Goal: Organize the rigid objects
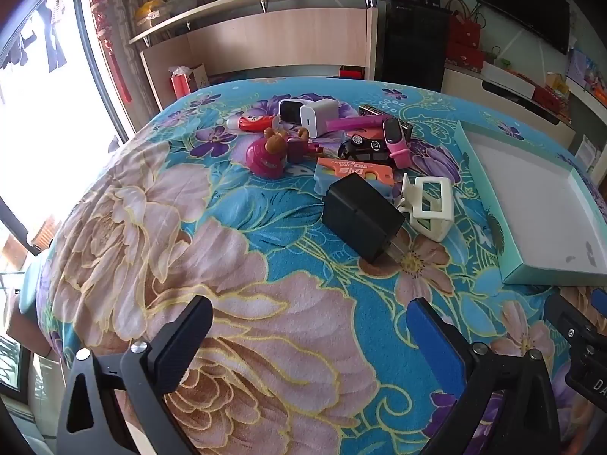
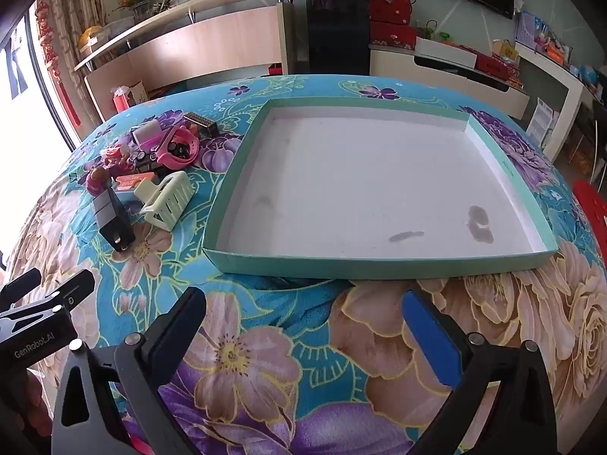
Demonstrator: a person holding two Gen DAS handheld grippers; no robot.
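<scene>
A heap of small rigid items lies on the flowered cloth: a black charger (image 1: pixel 360 216), a cream hair claw (image 1: pixel 430 206), an orange toy knife (image 1: pixel 356 172), a black toy car (image 1: pixel 366 148), a pink watch (image 1: pixel 394 140), a white charger (image 1: pixel 318 115) and a pink figure toy (image 1: pixel 269 153). To their right sits an empty teal-rimmed tray (image 2: pixel 379 263). My left gripper (image 1: pixel 309 326) hovers open over the cloth, short of the black charger. My right gripper (image 2: pixel 303 320) stands open in front of the tray's near rim. Nothing is between either pair of fingers.
The table's far edge drops off before a wooden counter (image 1: pixel 273 41) and a black cabinet (image 2: pixel 337 30). A bright window (image 1: pixel 49 106) fills the left. In the right wrist view the left gripper's body (image 2: pixel 41 314) shows at lower left, beside the black charger (image 2: pixel 114 220) and hair claw (image 2: pixel 167 199).
</scene>
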